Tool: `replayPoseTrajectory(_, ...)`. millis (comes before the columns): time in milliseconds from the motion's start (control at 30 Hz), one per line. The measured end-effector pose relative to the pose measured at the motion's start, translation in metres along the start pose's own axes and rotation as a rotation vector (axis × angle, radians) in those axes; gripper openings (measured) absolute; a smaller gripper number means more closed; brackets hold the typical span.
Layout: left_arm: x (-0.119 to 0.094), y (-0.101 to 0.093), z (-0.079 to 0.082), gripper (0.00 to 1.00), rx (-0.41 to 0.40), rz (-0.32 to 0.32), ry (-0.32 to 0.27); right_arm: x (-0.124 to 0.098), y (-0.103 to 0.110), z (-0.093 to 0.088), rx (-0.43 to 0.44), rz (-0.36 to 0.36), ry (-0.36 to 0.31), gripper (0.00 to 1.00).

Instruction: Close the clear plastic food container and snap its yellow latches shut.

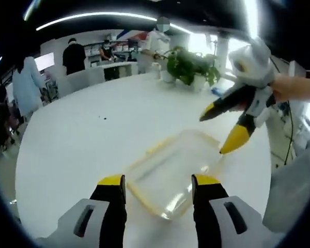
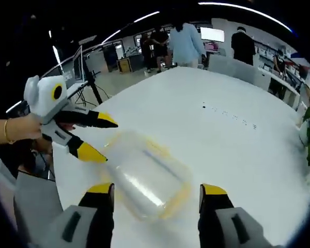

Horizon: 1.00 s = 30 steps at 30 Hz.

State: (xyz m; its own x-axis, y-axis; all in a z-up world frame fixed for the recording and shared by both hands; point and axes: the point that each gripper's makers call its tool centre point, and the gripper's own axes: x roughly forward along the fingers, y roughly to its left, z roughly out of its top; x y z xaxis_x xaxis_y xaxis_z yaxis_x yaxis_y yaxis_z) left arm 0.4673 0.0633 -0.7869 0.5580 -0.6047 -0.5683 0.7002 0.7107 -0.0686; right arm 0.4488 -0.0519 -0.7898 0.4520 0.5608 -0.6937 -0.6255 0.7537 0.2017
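In your left gripper view, your left gripper [image 1: 158, 185] stood wide open and held nothing, its yellow-tipped jaws framing the near end of the container [image 1: 174, 171]. The container was clear plastic with a yellow rim, its lid lying on top; whether the latches were snapped I could not tell. Your right gripper [image 1: 218, 133] came in from the right, jaws parted and empty, one yellow tip at the container's far right corner. The container lay flat on the white table [image 1: 93, 134], with a potted plant [image 1: 190, 64] farther back and people standing beyond it. In your right gripper view, your left gripper [image 2: 102, 137] hovered at the container's [image 2: 144, 175] left end, spread and empty, while your right gripper [image 2: 157, 195] straddled its near side, open. The table [image 2: 232, 139] stretched away toward an office with more people.
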Motion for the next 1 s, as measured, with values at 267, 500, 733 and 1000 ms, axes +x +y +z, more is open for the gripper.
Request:
replayPoseTrajectory(267, 0.004, 0.004, -0.013, 0.44, -0.061, 0.004, 0.033, 0.001, -0.011, -0.004, 0.08, -0.065, -0.055, 0.59)
replayPoseTrajectory(500, 0.004, 0.009, -0.023, 0.45, -0.171, 0.01, 0.032, 0.011, -0.012, -0.019, 0.142, -0.051, -0.029, 0.56)
replayPoseTrajectory(733, 0.005, 0.012, -0.029, 0.47, -0.28, 0.007, 0.026, 0.02, -0.009, -0.023, 0.178, -0.04, -0.017, 0.51)
replayPoseTrajectory(1000, 0.009, 0.005, -0.029, 0.42, -0.355, -0.011, 0.021, 0.024, -0.007, -0.02, 0.213, -0.035, -0.019, 0.49)
